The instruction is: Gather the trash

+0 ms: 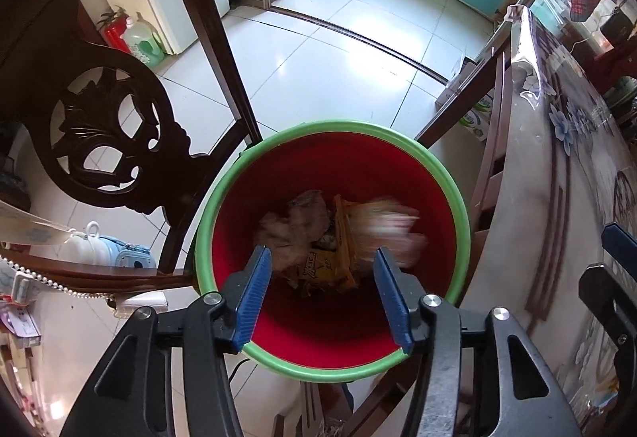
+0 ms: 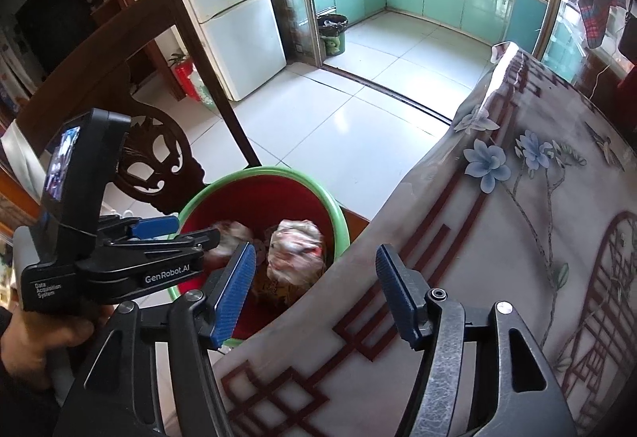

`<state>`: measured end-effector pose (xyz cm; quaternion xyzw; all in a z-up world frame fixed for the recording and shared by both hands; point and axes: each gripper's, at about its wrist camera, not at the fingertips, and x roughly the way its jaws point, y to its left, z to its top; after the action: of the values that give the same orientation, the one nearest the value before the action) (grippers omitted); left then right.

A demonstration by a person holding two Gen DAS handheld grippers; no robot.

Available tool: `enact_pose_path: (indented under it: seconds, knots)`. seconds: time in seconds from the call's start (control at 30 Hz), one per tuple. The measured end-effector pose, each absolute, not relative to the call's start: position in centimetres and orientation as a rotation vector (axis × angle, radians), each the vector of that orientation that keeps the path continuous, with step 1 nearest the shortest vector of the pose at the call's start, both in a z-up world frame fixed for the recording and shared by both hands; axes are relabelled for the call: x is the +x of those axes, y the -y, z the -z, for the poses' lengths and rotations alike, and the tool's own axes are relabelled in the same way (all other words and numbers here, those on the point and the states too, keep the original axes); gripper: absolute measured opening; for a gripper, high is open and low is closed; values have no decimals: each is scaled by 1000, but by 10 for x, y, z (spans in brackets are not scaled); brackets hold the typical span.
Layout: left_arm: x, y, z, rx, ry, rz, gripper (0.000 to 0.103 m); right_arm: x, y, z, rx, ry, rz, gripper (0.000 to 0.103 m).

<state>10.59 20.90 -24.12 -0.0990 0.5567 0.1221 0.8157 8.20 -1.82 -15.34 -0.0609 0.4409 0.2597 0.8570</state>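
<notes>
A red bin with a green rim [image 1: 458,198] stands on the floor between a chair and the table; it also shows in the right wrist view [image 2: 302,178]. Inside lie crumpled paper and a yellow snack wrapper [image 1: 326,266]. A crumpled wad [image 1: 394,230] shows blurred in the bin, and also in the right wrist view [image 2: 294,254]. My left gripper [image 1: 322,289] is open and empty right above the bin; it also appears in the right wrist view [image 2: 187,234]. My right gripper [image 2: 314,289] is open and empty over the table edge beside the bin.
A carved dark wooden chair [image 1: 111,126] stands left of the bin. The table with a flowered cloth [image 2: 517,238] is on the right. A fridge [image 2: 235,7], a fire extinguisher [image 2: 185,75] and a black bin [image 2: 332,33] stand further back on the tiled floor.
</notes>
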Motion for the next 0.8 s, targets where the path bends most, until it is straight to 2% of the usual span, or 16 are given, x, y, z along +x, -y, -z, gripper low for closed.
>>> enact_pose_path:
  seconds: [0.27, 0.57, 0.73, 0.8]
  knots:
    - [89, -204, 221, -220, -1145, -257, 58, 66, 39, 132, -106, -889, -503, 71]
    - [59, -177, 183, -197, -1060, -209, 58, 38, 84, 113, -29, -848, -399, 73]
    - [29, -153, 146, -187, -954, -180, 58, 15, 105, 102, -9, -800, -378, 75]
    - [18, -139, 132, -182, -908, -156, 58, 7, 112, 96, -8, -774, -379, 78]
